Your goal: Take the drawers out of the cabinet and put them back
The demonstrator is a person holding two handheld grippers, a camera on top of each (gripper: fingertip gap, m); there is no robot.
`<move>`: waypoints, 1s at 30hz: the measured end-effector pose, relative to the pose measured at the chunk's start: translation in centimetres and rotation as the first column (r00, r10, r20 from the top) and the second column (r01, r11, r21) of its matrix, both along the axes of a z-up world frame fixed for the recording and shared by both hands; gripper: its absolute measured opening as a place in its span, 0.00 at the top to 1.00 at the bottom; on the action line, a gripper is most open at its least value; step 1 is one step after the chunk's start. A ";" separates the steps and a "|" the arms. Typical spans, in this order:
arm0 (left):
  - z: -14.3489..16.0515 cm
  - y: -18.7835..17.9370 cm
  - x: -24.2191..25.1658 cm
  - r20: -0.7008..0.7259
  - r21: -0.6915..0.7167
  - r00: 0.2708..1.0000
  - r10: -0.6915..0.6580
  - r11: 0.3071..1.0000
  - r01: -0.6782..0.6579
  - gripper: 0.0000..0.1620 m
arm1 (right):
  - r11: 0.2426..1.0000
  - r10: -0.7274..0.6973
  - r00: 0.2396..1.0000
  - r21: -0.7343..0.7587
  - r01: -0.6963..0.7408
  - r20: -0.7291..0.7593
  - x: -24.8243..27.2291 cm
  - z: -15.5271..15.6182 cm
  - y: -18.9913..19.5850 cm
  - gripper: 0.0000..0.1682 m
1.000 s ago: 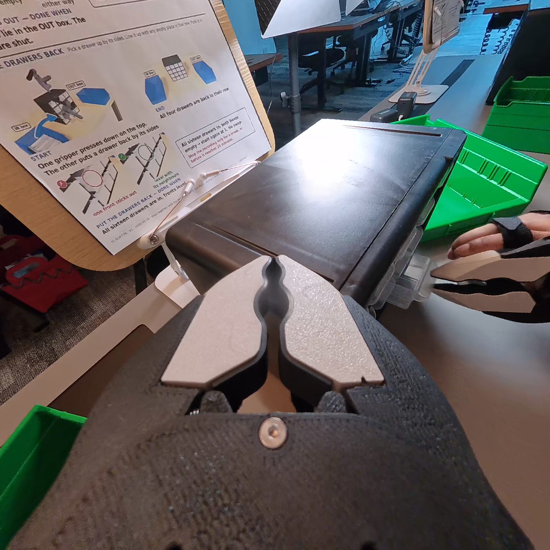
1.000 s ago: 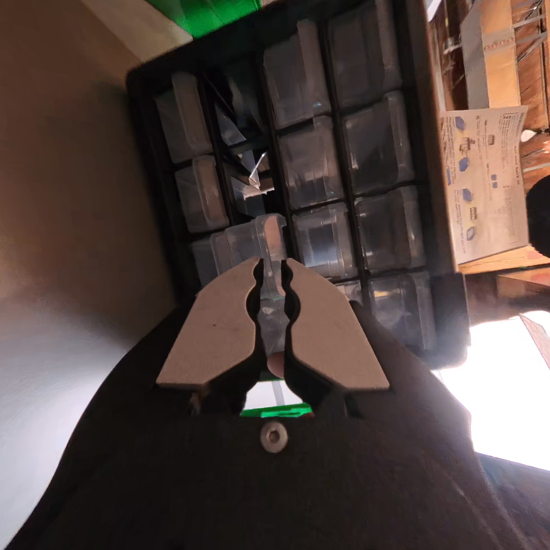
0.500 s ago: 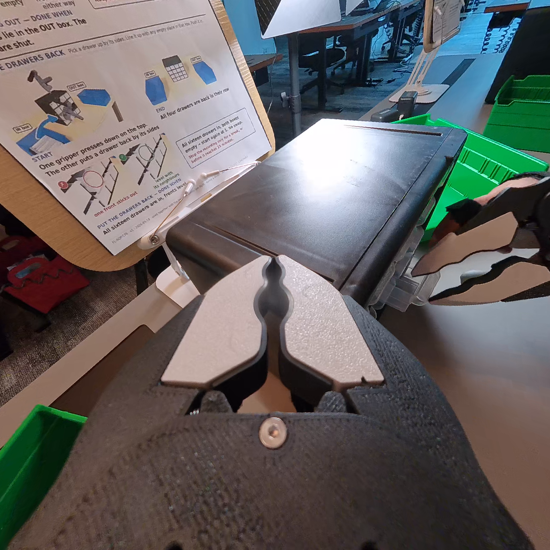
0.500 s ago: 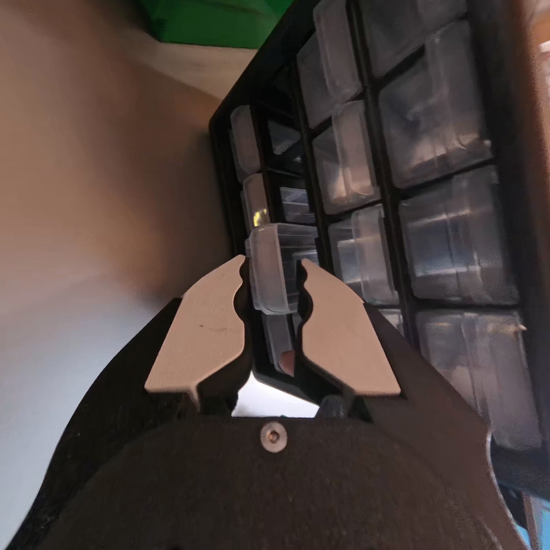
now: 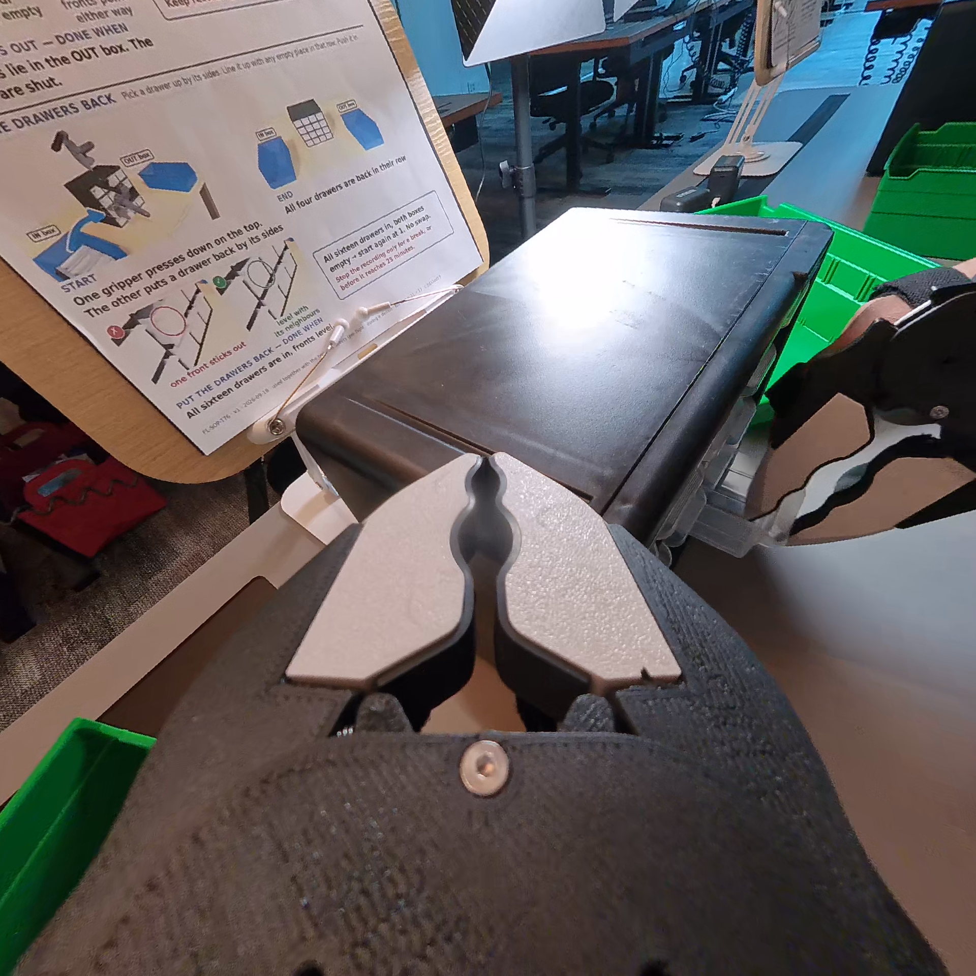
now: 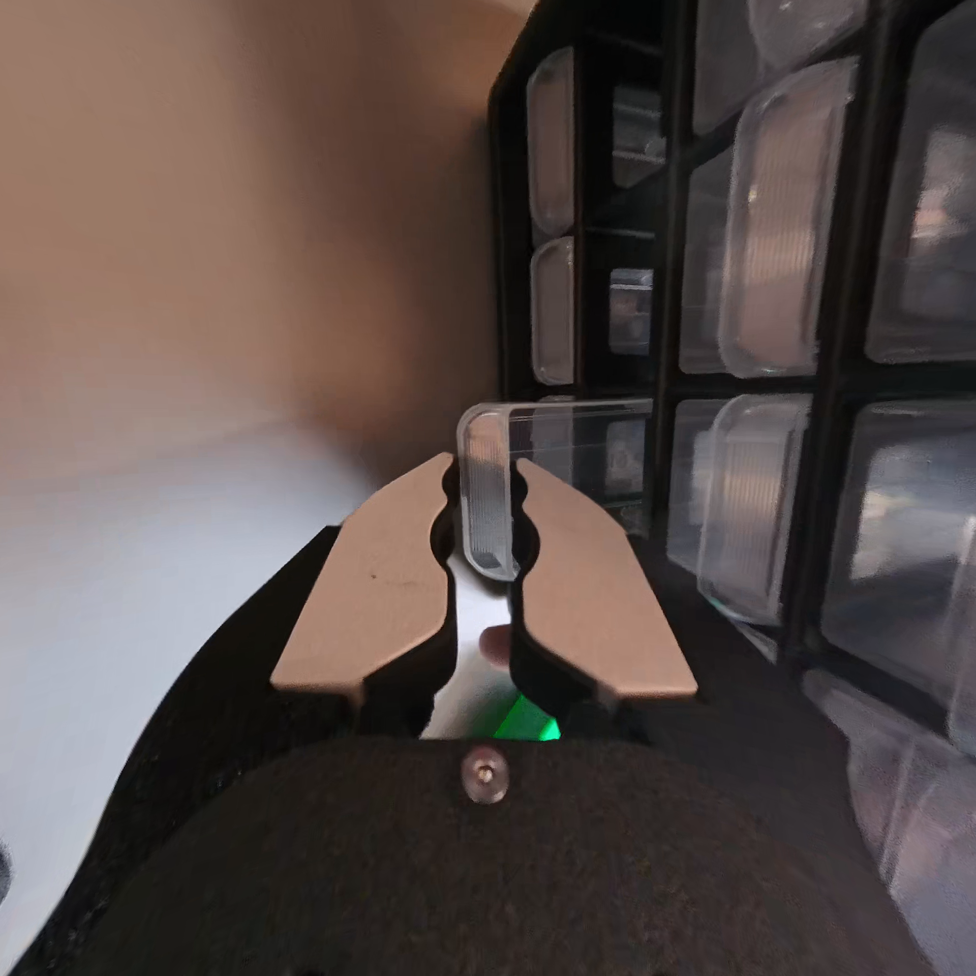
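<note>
Clear plastic drawer drawn further from black cabinet | right gripper clamps its handle | left gripper closed, unmoved.

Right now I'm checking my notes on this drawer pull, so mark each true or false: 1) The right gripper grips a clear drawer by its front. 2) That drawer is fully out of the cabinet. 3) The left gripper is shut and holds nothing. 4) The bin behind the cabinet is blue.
1) True: the right gripper pinches the front lip of the clear drawer.
2) False: the drawer is only partly out; its back end is still in its slot in the black cabinet.
3) True: the left gripper has its fingers together, with nothing between them.
4) False: the bin is green.
</note>
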State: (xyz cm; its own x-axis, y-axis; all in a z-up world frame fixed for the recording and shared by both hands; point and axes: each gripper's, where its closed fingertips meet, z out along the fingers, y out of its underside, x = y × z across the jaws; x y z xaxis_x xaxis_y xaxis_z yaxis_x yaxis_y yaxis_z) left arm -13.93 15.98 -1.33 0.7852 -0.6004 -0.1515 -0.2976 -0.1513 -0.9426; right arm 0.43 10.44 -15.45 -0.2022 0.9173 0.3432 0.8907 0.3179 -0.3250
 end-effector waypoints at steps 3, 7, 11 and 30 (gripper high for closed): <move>0.0 0.0 0.0 -0.001 0.000 1.000 0.000 1.000 0.000 1.00 | 0.992 0.002 0.998 -0.124 0.005 0.055 0.7 0.0 -1.8 0.91; 0.0 0.0 0.0 -0.004 0.002 1.000 0.000 1.000 0.000 1.00 | 0.947 0.000 0.995 -0.321 0.031 0.097 2.0 0.0 -5.5 0.91; 0.0 0.0 0.0 -0.010 0.004 1.000 0.001 1.000 -0.001 1.00 | 0.874 -0.014 0.998 -0.483 0.042 0.062 3.0 1.2 -9.2 0.91; 0.0 -0.1 0.0 -0.002 0.004 1.000 0.001 1.000 -0.001 1.00 | 0.445 -0.796 0.528 -0.878 0.176 -0.297 8.9 12.1 -7.1 0.92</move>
